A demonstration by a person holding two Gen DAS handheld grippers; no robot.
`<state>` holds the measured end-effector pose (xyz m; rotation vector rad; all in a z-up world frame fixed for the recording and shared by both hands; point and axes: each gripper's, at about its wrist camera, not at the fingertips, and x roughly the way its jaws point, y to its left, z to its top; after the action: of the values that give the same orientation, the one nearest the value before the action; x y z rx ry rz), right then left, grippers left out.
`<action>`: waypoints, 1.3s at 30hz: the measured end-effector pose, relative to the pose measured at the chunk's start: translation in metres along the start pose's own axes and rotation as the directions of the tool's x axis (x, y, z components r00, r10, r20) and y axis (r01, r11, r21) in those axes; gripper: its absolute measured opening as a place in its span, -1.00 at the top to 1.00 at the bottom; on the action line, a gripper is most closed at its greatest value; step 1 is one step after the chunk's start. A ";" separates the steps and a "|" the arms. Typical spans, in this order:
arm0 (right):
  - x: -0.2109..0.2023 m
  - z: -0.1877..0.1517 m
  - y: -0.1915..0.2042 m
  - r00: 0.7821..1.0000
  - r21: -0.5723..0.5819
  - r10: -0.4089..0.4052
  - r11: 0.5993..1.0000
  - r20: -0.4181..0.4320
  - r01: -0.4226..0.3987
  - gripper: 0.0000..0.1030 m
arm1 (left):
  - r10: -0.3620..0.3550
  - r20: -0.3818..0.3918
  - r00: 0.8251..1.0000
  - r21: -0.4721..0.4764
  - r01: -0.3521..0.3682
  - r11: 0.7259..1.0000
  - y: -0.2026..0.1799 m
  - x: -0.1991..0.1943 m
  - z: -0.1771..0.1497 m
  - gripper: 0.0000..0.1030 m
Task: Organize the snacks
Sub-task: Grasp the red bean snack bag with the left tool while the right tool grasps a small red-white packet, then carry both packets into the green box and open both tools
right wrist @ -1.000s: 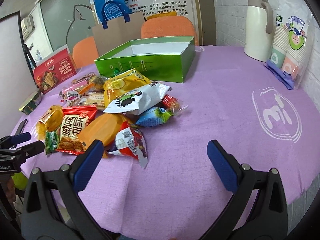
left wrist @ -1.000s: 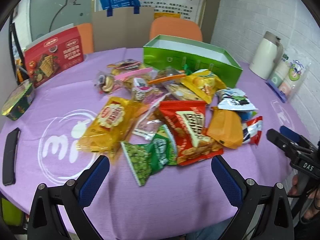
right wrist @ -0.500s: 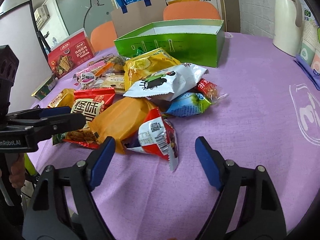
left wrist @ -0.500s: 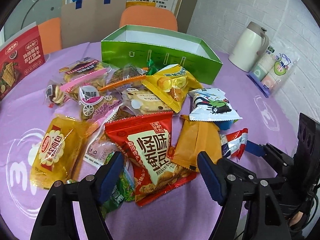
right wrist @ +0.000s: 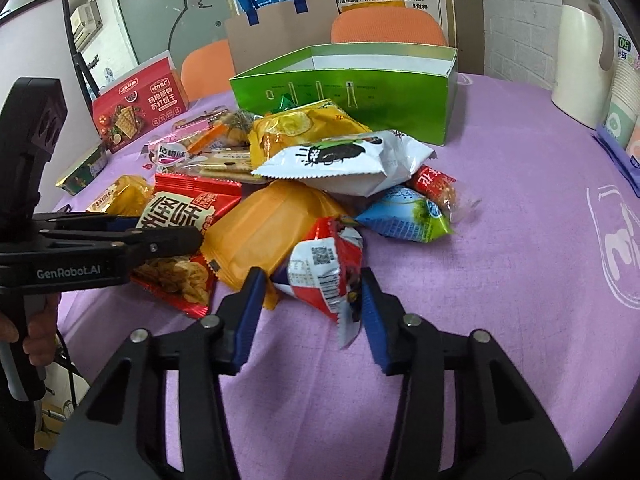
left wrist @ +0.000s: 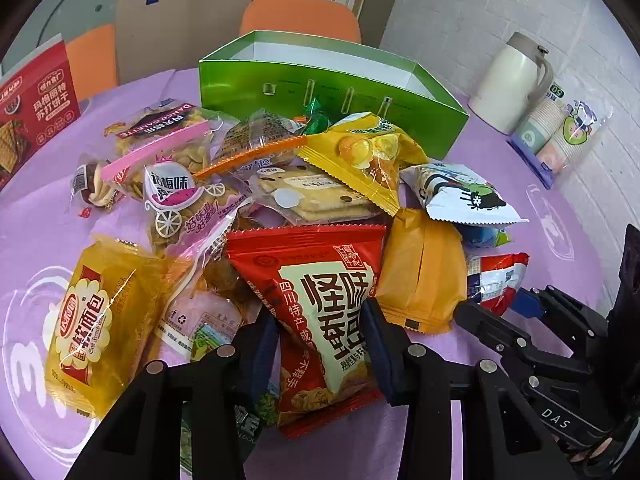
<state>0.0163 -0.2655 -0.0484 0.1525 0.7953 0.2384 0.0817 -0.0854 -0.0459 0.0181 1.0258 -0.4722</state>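
Observation:
A heap of snack bags lies on the purple table in front of an open green box. My left gripper is shut on the near end of a red snack bag, one pad on each side. My right gripper is shut on a small red-and-white packet at the heap's near right edge. Both bags still rest on the cloth. An orange bag lies between them.
A white kettle and a sleeve of paper cups stand at the right. A red cracker box stands at the far left. A person's hand holds the left gripper's handle. Orange chairs and a paper bag are behind the table.
Both grippers moved forward and down into the heap and their jaws narrowed: the left onto the red bag, the right onto the red-and-white packet.

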 end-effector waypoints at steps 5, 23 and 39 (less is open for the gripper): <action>-0.025 0.005 -0.005 0.998 0.014 -0.028 1.000 0.053 0.027 0.39 | -0.046 0.024 0.999 -0.022 0.047 0.999 0.006 -0.018 -0.002 0.24; -0.065 0.078 -0.020 0.971 0.067 0.077 0.993 0.226 -0.094 0.39 | -0.115 0.240 0.964 0.017 0.114 0.993 -0.003 -0.093 0.083 0.24; 0.040 0.163 -0.080 0.988 0.148 -0.036 0.989 0.151 0.013 0.39 | -0.051 0.201 0.978 -0.056 0.064 0.996 -0.002 0.010 0.209 0.24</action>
<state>0.1726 -0.3392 0.0188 0.2967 0.6606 0.1426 0.2560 -0.1390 0.0560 -0.1131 0.8452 -0.4841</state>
